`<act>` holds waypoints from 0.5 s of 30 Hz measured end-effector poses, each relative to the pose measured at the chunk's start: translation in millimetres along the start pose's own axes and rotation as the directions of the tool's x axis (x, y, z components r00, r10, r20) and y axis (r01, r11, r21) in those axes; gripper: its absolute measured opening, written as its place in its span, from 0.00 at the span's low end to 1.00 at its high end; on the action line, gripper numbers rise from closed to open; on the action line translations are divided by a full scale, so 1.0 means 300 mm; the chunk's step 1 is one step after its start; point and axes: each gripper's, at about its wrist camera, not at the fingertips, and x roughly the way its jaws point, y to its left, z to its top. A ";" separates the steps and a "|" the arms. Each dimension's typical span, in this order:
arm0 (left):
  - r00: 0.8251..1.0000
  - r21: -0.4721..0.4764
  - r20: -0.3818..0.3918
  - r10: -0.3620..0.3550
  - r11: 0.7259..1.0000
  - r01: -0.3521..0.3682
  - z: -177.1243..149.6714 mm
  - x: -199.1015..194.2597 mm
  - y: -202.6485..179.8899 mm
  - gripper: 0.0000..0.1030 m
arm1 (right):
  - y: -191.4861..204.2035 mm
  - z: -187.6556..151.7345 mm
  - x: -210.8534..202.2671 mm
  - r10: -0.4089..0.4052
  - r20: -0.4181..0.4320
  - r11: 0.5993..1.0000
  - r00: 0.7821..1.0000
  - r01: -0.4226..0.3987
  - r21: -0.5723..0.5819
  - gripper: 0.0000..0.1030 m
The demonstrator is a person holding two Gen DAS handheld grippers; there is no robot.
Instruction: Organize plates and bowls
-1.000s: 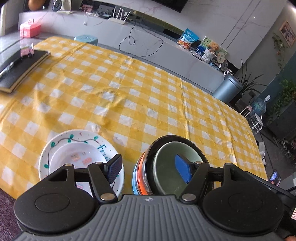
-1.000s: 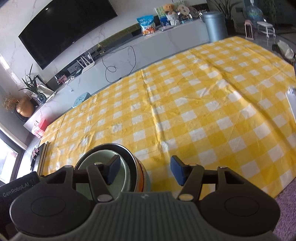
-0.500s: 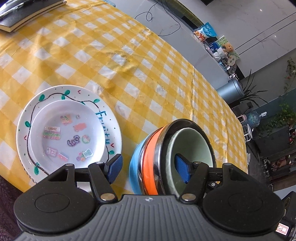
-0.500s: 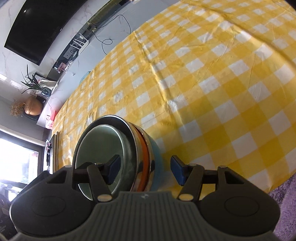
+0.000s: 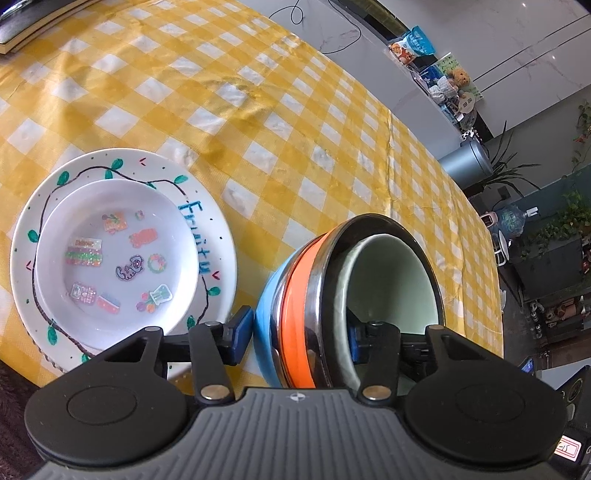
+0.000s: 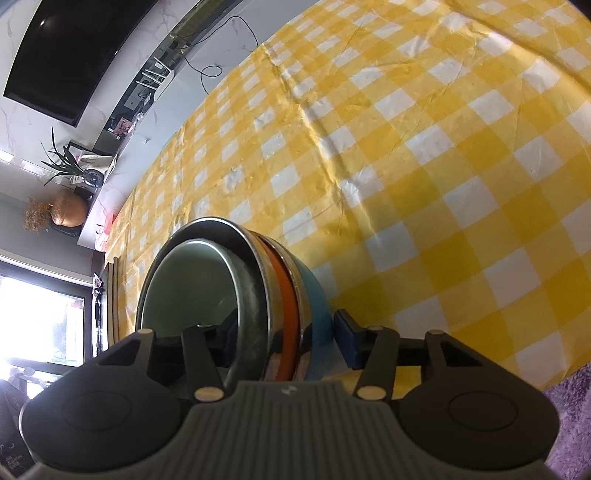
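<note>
here the nested bowls (image 5: 354,295) sit upright, mouths up, both tongs (image 5: 299,338) (image 6: 286,338) closing astride opposite rims, not yet gripping.

Ahead of my jaws the tabletop (image 5: 295,110) spreads out under a yellow-and-white checked cloth (image 6: 424,166), creased in long ridges. Beyond its far edge runs a long pale marble-look ledge (image 5: 417,110), with a black cable (image 5: 321,33) trailing over it. Up and to the right of my left-hand jaws, snack bags (image 5: 413,46) and a small teddy bear (image 5: 460,77) sit on that ledge, with a grey round bin (image 5: 467,164) and leafy plants (image 5: 561,221) past them. Up and left of my right-hand jaws a large dark television (image 6: 74,48) hangs on the white wall. Below it a spiky plant (image 6: 62,162) stands above a round brown pot (image 6: 68,210). A bright window (image 6: 40,317) glares far left, and purple carpet (image 6: 569,417) shows lower right.
</note>
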 end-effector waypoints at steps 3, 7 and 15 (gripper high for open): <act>1.000 0.014 -0.005 0.011 1.000 -0.011 0.002 0.003 -0.009 0.52 | 0.002 0.002 -0.001 -0.007 -0.003 1.000 1.000 0.007 0.012 0.49; 1.000 0.026 -0.006 0.023 0.999 -0.023 0.001 0.004 -0.017 0.51 | 0.004 0.001 -0.004 -0.019 -0.001 1.000 1.000 0.019 0.007 0.46; 0.999 0.021 -0.010 0.032 0.999 -0.032 -0.006 0.006 -0.028 0.51 | -0.007 0.003 -0.010 -0.020 0.005 1.000 1.000 0.020 0.006 0.42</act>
